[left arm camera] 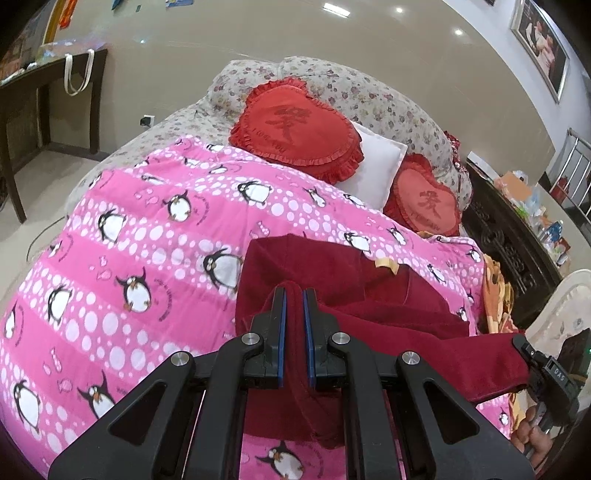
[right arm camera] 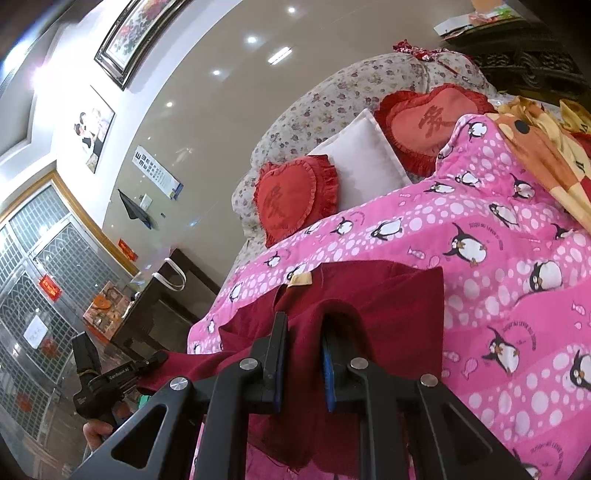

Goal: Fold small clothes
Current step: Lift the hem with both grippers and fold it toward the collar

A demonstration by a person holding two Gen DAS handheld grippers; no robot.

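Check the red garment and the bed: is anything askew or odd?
Nothing is spilled or damaged. The red garment lies unevenly on the pink quilt: one edge hangs lifted between the left tongs and the right tongs, both clamped on bunched cloth. Its tan label shows, so the inside may face up.

Bed, covered by pink quilt (left arm camera: 155, 236) printed with penguins and white dots; floral bedding (left arm camera: 373, 96) heaped at the head; two red heart-shaped cushions with ruffled edges, one larger (left arm camera: 295, 129), one smaller (left arm camera: 428, 199), a white pillow (left arm camera: 376, 166) between them; orange patterned blanket (right arm camera: 546, 155) at the quilt's far edge; dark wooden counter (left arm camera: 22, 96) with a white bag strap (left arm camera: 77, 72) hanging off it; framed pictures (right arm camera: 136, 33) on the wall; eye chart (right arm camera: 157, 171); metal-grilled door (right arm camera: 33, 280).
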